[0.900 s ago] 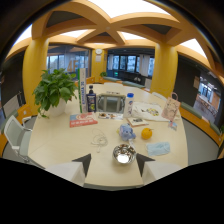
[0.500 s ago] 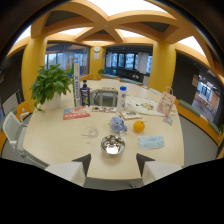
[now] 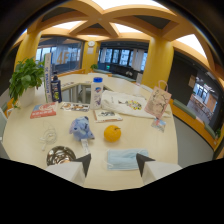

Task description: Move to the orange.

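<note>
The orange (image 3: 112, 133) lies on the cream table (image 3: 165, 150), a short way beyond my gripper (image 3: 113, 163) and roughly in line with the gap between the fingers. Both dark fingertips (image 3: 83, 162) stand well apart, so the gripper is open and holds nothing. A light blue face mask (image 3: 125, 159) lies flat on the table between the fingertips, nearer than the orange. A blue plush toy (image 3: 81, 128) sits just left of the orange.
A metal bowl (image 3: 60, 155) sits beside the left finger. Farther off are a white bottle (image 3: 97, 93), a dark bottle (image 3: 55, 89), a potted plant (image 3: 25, 80), a red booklet (image 3: 43, 110), papers and a white cloth bag (image 3: 127, 104), and a small paper bag (image 3: 157, 105).
The view has moved forward and swung right: the orange now sits closer and centred ahead of the fingers, the mask has come between them, and the bowl has shifted to the left.
</note>
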